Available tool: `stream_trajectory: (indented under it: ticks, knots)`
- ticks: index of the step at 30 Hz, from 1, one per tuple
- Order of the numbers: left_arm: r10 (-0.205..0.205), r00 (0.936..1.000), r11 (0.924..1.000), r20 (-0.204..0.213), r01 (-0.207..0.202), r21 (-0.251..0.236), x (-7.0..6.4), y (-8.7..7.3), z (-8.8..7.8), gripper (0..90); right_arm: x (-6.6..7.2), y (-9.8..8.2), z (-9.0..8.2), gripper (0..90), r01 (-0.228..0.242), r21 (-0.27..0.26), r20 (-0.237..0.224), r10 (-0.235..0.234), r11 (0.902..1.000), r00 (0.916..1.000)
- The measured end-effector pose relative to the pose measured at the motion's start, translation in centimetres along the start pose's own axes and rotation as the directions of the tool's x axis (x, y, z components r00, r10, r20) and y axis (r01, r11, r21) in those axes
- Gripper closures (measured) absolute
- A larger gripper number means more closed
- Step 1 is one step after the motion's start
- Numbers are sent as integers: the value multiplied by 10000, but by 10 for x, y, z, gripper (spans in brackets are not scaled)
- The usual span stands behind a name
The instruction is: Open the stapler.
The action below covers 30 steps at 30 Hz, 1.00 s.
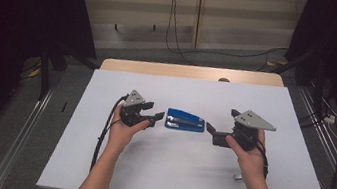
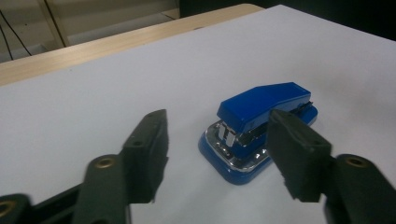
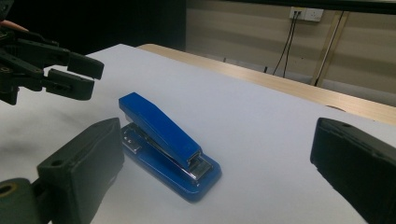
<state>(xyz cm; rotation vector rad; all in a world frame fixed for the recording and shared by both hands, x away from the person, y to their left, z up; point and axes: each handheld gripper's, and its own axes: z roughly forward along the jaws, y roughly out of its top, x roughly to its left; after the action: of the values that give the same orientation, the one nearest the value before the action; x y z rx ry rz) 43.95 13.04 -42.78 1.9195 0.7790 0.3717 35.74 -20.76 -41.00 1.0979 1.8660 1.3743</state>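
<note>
Two grippers: I have one in each hand, and they face each other across the stapler [image 1: 185,120].
Left gripper [image 1: 159,118]: released; from its own view I see the jaws part-way apart with bare sheet between them, gripping nothing.
Left fingers [image 2: 148,149]: the stapler lies just past the tips, closer to the right-hand finger in that view, which overlaps the stapler's far end in the picture; I cannot tell whether it touches.
Right gripper [image 1: 211,129]: released; its own view shows the jaws standing wide apart, nothing clamped.
Right fingers [image 3: 88,168]: the stapler sits ahead of them inside the gap, much nearer the left-hand finger in that view and well apart from the other one.
Stapler: blue, shut, flat on its base, lying lengthwise between the two sets of tips; its metal mouth points toward my right gripper.
Hands: left hand [image 1: 123,130] and right hand [image 1: 248,157] each wrap the back of a gripper, nearer to me than the tips.
Sheet [image 1: 184,178]: pale, under the stapler and both hands.
Table [image 1: 160,68]: a strip of wooden edge shows beyond the sheet, farther out than the fingers.
Wall: cables [image 1: 172,19] hang down it past the table.
</note>
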Motion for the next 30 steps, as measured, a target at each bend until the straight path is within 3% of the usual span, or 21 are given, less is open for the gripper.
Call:
stream_trajectory:
  ticks: [2,7,9,12,14,15,17,24,26,30]
  knots:
    - [-237,9996,9997,-162,237,9,1,0,-1,478,1,-1,0,21,-14,52,-18,14,10000,10000]
    - [-222,9998,9994,17,221,280,3,-3,2,571,1,-6,3,22,-58,253,-40,59,9997,10000]
    - [-232,9997,9987,-54,234,450,5,-5,5,527,1,-7,4,22,-76,264,-38,77,9996,10000]
    - [-224,9990,9985,376,205,506,5,-7,13,444,0,-8,5,23,-17,298,-64,19,9996,10000]
    - [95,9976,9983,690,-135,569,4,-7,19,383,0,-8,6,23,-44,324,-72,46,9995,10000]
    - [357,9974,9970,628,-399,670,4,-6,23,359,-1,-8,7,23,-91,309,-92,94,9995,9999]
    - [270,9970,9962,730,-328,806,5,-4,30,321,-2,-9,8,23,-148,320,-109,152,9994,9998]
    - [231,9940,9964,1073,-316,786,7,-4,43,306,-5,-9,14,24,-73,408,-145,79,9991,9999]
    - [41,9921,9975,1254,-129,690,8,-5,47,309,-5,-9,14,24,-79,388,-159,86,9992,9998]
    - [327,9864,9951,1611,-472,867,6,-6,53,355,-4,-10,17,25,-104,393,-199,112,9992,9997]
